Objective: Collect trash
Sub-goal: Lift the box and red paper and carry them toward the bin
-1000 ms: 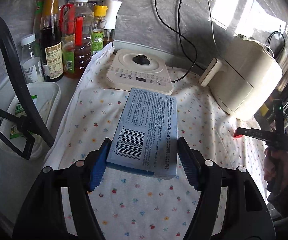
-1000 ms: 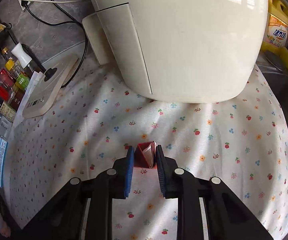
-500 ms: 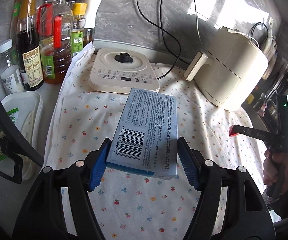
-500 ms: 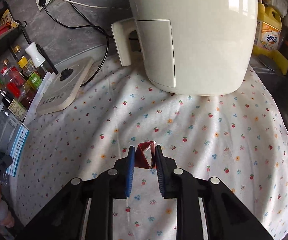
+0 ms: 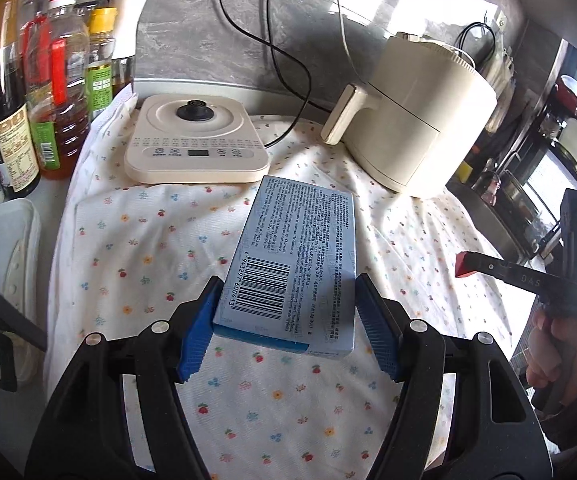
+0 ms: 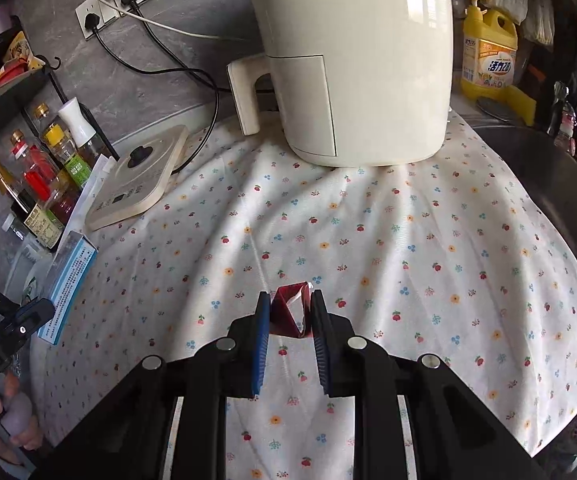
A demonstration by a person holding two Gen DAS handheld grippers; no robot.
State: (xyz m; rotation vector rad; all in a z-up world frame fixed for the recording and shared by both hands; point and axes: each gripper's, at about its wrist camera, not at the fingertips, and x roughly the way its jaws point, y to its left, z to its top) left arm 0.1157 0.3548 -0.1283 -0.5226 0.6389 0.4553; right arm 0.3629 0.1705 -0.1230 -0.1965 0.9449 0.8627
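Observation:
A flat light-blue carton [image 5: 294, 264] with a barcode is clamped between the blue pads of my left gripper [image 5: 286, 322], held above the flowered cloth [image 5: 160, 248]. The same carton [image 6: 70, 276] shows at the left edge of the right wrist view. My right gripper [image 6: 287, 316] is shut on a small crumpled red wrapper [image 6: 290, 312], lifted over the cloth [image 6: 408, 248]. In the left wrist view the right gripper [image 5: 464, 264] comes in from the right, a hand [image 5: 560, 344] around its grip, the red wrapper at its tip.
A cream air fryer [image 5: 420, 116] and a flat cream cooker base [image 5: 196, 144] stand at the back, cables behind. Sauce bottles [image 5: 52, 80] crowd the left, beside a white tray [image 5: 4, 264]. A yellow detergent bottle [image 6: 488, 52] and a dark sink [image 6: 548, 192] lie right.
My right gripper has drawn back from the air fryer with the red wrapper, which now looks smaller and farther. The left view has swung rightward; the carton stays clamped.

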